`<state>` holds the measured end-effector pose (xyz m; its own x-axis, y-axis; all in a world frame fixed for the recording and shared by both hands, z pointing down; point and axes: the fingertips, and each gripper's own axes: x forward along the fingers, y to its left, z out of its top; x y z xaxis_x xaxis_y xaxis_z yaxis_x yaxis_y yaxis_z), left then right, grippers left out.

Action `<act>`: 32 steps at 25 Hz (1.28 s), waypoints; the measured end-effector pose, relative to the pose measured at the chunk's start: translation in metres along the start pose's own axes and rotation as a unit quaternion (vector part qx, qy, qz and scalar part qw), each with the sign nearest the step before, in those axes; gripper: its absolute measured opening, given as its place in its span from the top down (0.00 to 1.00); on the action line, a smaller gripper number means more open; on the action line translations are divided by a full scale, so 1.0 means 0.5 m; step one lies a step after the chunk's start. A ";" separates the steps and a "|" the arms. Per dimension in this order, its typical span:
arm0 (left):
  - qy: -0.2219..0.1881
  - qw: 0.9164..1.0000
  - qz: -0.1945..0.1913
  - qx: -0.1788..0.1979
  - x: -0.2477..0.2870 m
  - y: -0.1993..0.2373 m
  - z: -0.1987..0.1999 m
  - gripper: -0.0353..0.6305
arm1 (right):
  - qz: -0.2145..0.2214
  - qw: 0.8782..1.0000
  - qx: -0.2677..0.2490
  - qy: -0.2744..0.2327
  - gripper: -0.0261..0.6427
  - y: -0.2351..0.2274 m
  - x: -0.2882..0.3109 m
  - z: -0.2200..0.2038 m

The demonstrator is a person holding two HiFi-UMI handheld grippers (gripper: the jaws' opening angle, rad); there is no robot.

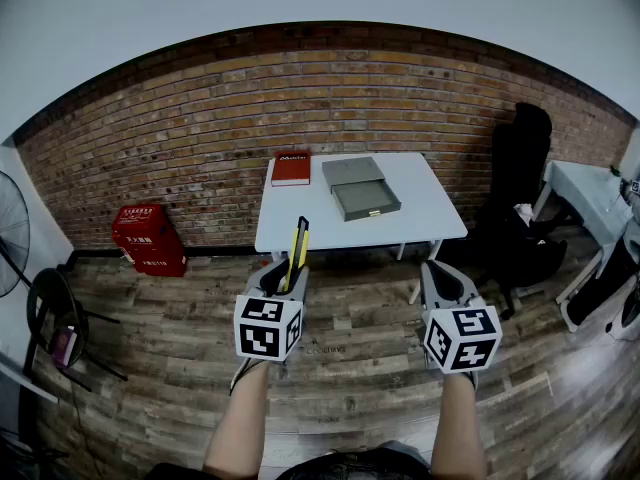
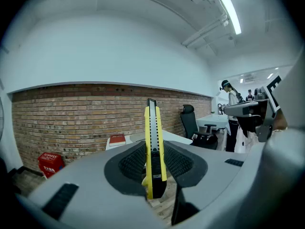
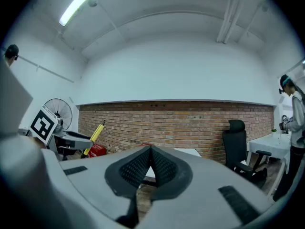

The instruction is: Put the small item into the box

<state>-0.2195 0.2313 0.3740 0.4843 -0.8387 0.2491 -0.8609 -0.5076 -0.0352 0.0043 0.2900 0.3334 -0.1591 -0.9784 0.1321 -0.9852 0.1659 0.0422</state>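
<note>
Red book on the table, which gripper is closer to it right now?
Left. The left gripper, holding a yellow utility knife, is almost directly in line with the red book; the right gripper sits farther off to the side.

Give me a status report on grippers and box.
Left gripper shut on yellow utility knife. Right gripper shut, empty. Grey box open on white table, red book beside it, apart.

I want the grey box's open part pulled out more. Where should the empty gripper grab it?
Probably the front wall of the grey box tray, by its small gold pull, coming from the near side of the table, since that end faces the person. The right gripper is shut and empty; open it first.
</note>
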 end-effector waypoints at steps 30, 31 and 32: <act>0.025 0.999 0.038 -0.001 0.300 0.043 0.036 0.75 | 0.045 0.999 0.005 0.015 0.93 -0.176 0.296 -0.009; 0.026 0.999 0.040 -0.002 0.315 0.044 0.041 0.75 | 0.049 0.999 0.005 0.016 0.93 -0.185 0.311 -0.008; 0.026 0.999 0.042 -0.003 0.328 0.044 0.045 0.75 | 0.053 0.998 0.005 0.017 0.93 -0.193 0.325 -0.006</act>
<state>-0.1552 0.0780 0.3923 0.4019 -0.8666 0.2957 -0.8991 -0.4347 -0.0521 0.0739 0.1153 0.3540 -0.2614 -0.9504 0.1684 -0.9633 0.2678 0.0162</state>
